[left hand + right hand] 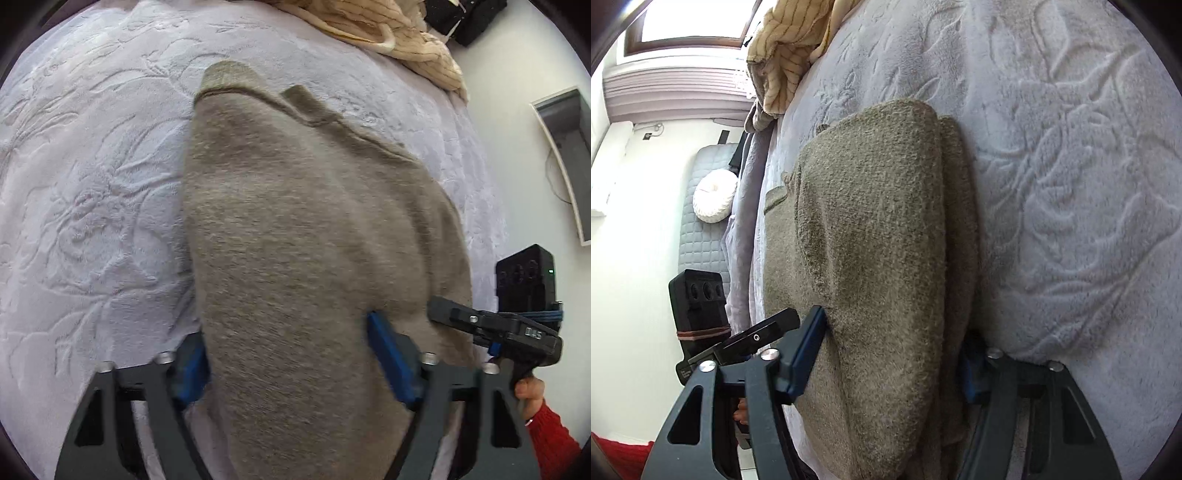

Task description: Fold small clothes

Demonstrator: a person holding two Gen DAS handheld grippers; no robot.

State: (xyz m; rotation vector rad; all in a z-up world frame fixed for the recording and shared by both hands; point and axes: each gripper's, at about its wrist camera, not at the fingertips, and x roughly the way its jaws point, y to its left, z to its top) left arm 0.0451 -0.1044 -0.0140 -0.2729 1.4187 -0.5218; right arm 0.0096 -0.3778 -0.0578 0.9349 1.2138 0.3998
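Observation:
A grey-brown knitted garment lies folded lengthwise on the lilac fleece bedspread, with a ribbed hem at its far end. My left gripper straddles its near end, and both blue pads press into the bunched cloth. In the right wrist view the same garment shows a doubled edge on its right side. My right gripper grips that near end: the left blue pad dents the cloth, while the right pad is mostly hidden under it. The two grippers sit side by side.
A cream striped garment lies heaped at the bed's far edge, beside black items. A hand in a red sleeve holds the right tool. Past the bed edge are a quilted grey mat and a white round cushion.

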